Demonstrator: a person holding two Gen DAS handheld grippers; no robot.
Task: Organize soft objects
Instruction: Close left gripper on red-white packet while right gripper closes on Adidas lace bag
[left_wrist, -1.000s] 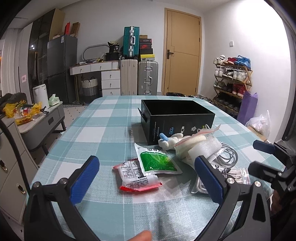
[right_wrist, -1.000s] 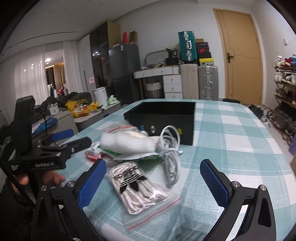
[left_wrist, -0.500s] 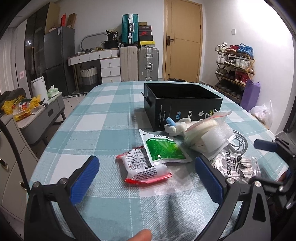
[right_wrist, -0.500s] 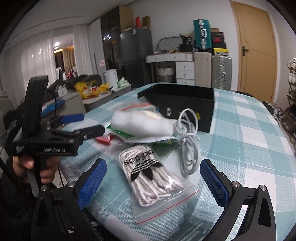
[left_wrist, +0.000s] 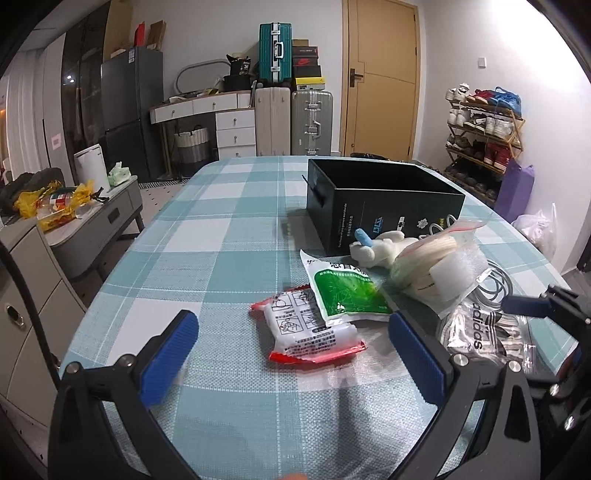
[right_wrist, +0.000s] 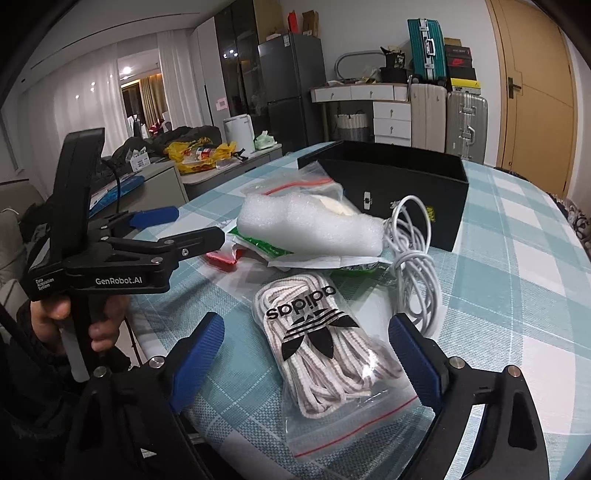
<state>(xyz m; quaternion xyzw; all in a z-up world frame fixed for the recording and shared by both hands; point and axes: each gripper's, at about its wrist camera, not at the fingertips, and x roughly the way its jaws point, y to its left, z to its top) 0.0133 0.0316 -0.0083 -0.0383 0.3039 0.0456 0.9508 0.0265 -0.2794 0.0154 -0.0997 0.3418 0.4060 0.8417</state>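
Both tools are hovering above the near edge of the checked surface (left_wrist: 236, 206), each spread wide and holding nothing, which suggests the sorting has not started: the open black box (left_wrist: 384, 201) is sitting behind the pile, apparently as the place the soft things should go, and its inside is not visible enough to tell what it holds.

The left tool (left_wrist: 291, 358) is pointing at the red-edged white packet (left_wrist: 310, 332), which is lying flat just ahead of and between its 2 blue pads. The green sachet (left_wrist: 341, 291) is overlapping that packet's far corner. Beyond it a small white plush toy (left_wrist: 380, 247) is resting against the box wall, touching a zip bag with bubble wrap (left_wrist: 439, 266).

The right tool (right_wrist: 306, 354) is framing the zip bag of Adidas shoelaces (right_wrist: 321, 339), whose near half is lying between its pads and close to the surface's edge. A coiled white cable (right_wrist: 413, 266) is lying just beside the laces on the right, touching the box.

Judging by the alignment, each tool has its own nearest target. The thin flat packet will likely need a low, pinching approach.
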